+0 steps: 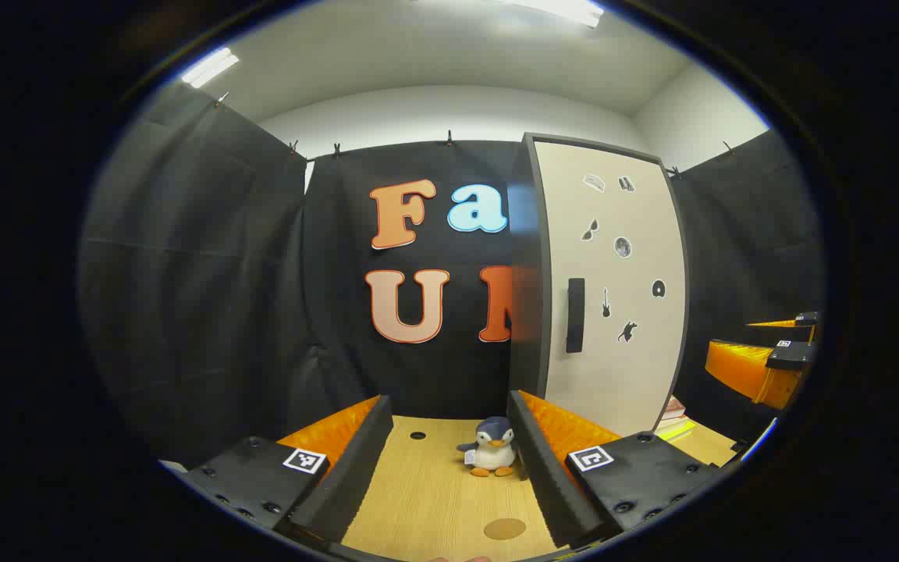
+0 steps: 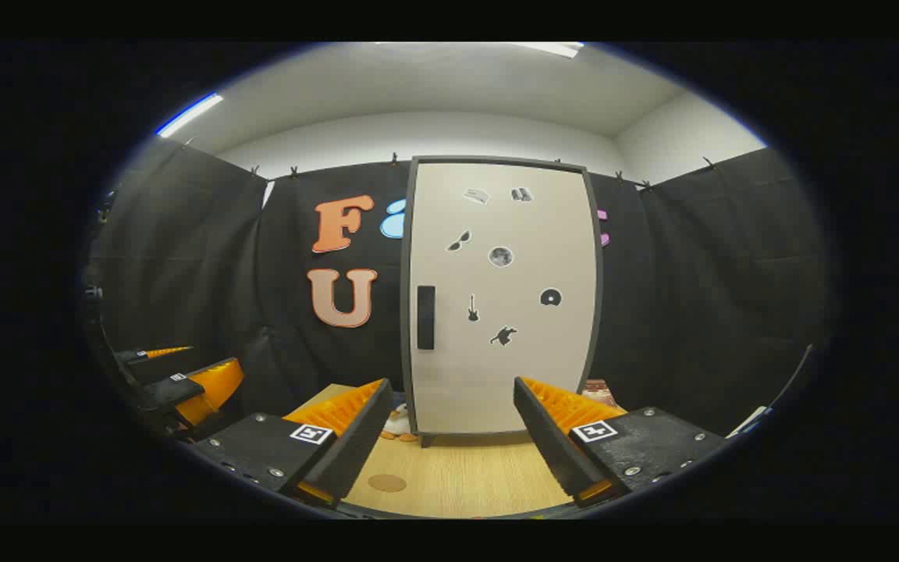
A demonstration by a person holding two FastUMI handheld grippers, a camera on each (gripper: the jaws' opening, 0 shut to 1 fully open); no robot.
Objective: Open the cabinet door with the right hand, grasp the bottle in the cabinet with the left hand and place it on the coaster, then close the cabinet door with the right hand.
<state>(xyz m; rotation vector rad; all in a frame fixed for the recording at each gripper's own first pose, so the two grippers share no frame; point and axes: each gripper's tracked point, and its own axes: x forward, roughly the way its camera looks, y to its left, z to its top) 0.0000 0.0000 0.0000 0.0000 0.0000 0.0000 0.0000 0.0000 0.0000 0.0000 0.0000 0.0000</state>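
Fingers of both grippers stand spread with nothing between them: the left gripper point(image 1: 449, 460) hangs over the wooden table point(image 1: 418, 499), where the round coaster point(image 1: 505, 528) lies bare just ahead of it, and the right gripper point(image 2: 449, 437) faces the cabinet squarely. Beyond the coaster sits a small toy penguin point(image 1: 492, 447), beside the cabinet's foot. Farther back, the cabinet door point(image 2: 508, 312) with its dark handle point(image 2: 425, 317) is closed, so the bottle is presumably inside, hidden. Nothing of the task appears done yet: opening the door, moving the bottle and closing all remain.
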